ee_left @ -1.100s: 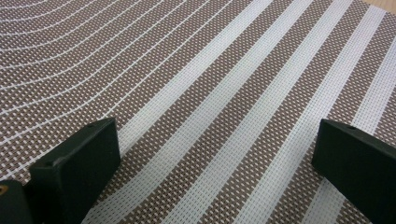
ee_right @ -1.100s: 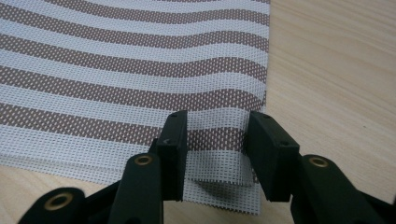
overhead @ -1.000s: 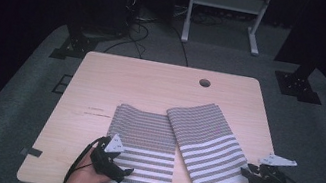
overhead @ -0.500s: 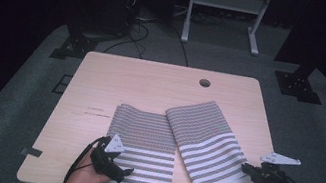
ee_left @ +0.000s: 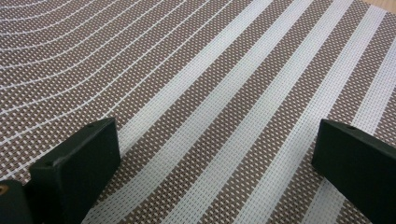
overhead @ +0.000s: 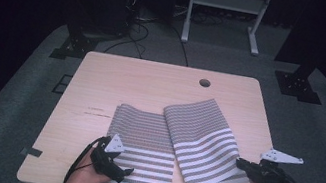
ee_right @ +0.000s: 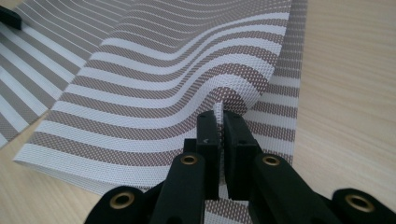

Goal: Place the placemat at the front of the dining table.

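Right claw (ee_right: 220, 122) now higher, clenched on right mat's (overhead: 203, 141) raised edge (long axis away from person); left claw (ee_left: 210, 163) released.

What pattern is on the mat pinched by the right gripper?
Brown and white woven stripes on the mat, clearest in the right gripper view.

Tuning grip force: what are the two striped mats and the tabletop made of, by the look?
Right mat: coarse open weave, probably vinyl-type mesh, matte; it buckles stiffly where the right tool pinches its edge. Left mat: same brown-and-white weave. Table: pale wood-grain surface, likely laminate, smooth.
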